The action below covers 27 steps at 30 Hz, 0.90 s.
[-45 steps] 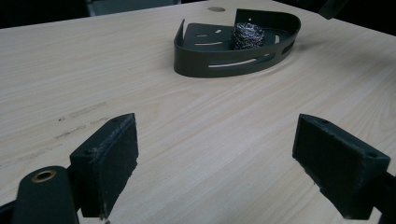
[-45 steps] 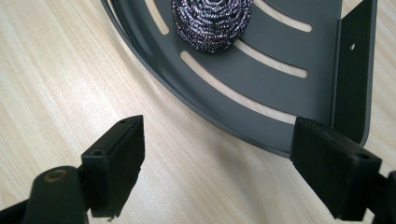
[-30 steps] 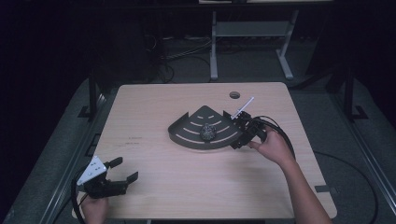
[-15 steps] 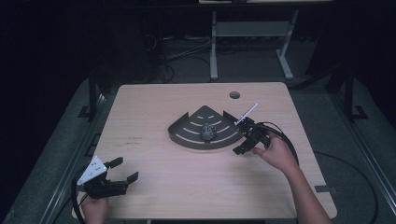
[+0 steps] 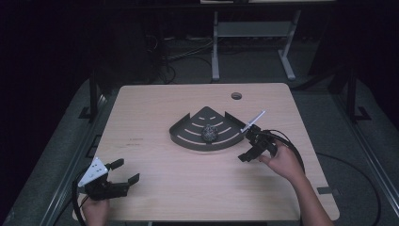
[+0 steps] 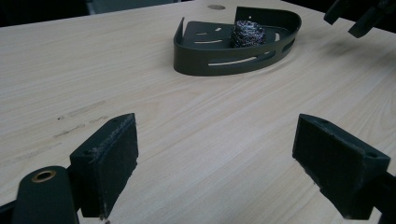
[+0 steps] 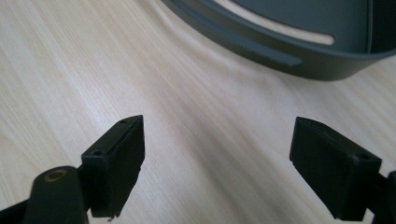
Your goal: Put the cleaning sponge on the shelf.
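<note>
Light wooden desk (image 5: 155,117) carried one dark corner tray (image 5: 188,136), one steel-wool scourer (image 5: 209,133) resting inside it at centre. Two grippers: right gripper (image 5: 251,147) just beside tray's curved wall, fingers (image 7: 114,158) wide, empty; left gripper (image 5: 123,172) near front-left desk edge, fingers (image 6: 109,161) wide, empty. Risk, judged: right fingers could knock tray wall, sliding tray with scourer.

A wooden table (image 5: 155,108) stands before a metal stand (image 5: 249,33).
</note>
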Available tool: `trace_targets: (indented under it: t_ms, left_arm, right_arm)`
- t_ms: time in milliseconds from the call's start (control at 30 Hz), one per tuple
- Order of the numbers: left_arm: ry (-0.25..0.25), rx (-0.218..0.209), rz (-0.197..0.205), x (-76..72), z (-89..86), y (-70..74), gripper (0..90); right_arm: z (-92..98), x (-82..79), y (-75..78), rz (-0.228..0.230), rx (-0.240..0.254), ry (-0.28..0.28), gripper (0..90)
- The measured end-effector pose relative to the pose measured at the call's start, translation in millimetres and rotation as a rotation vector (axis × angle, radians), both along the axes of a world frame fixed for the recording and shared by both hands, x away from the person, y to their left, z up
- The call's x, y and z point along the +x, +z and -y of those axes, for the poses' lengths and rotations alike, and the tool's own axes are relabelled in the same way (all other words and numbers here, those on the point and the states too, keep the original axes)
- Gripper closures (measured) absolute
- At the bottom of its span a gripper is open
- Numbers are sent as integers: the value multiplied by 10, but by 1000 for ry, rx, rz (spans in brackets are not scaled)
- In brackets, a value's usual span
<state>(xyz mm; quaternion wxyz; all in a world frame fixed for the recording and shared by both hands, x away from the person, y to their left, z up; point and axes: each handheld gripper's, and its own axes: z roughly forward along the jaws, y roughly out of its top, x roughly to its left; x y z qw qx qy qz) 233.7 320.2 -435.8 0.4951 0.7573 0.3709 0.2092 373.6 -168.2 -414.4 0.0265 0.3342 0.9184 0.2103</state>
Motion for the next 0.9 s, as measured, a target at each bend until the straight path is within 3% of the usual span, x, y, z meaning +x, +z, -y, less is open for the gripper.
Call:
trace_targets:
  t_ms: [900]
  left_arm:
    - [-3,2,-5,-4,16,-3,137]
  right_arm:
    - [235,-413,-90,32,12,-1,176]
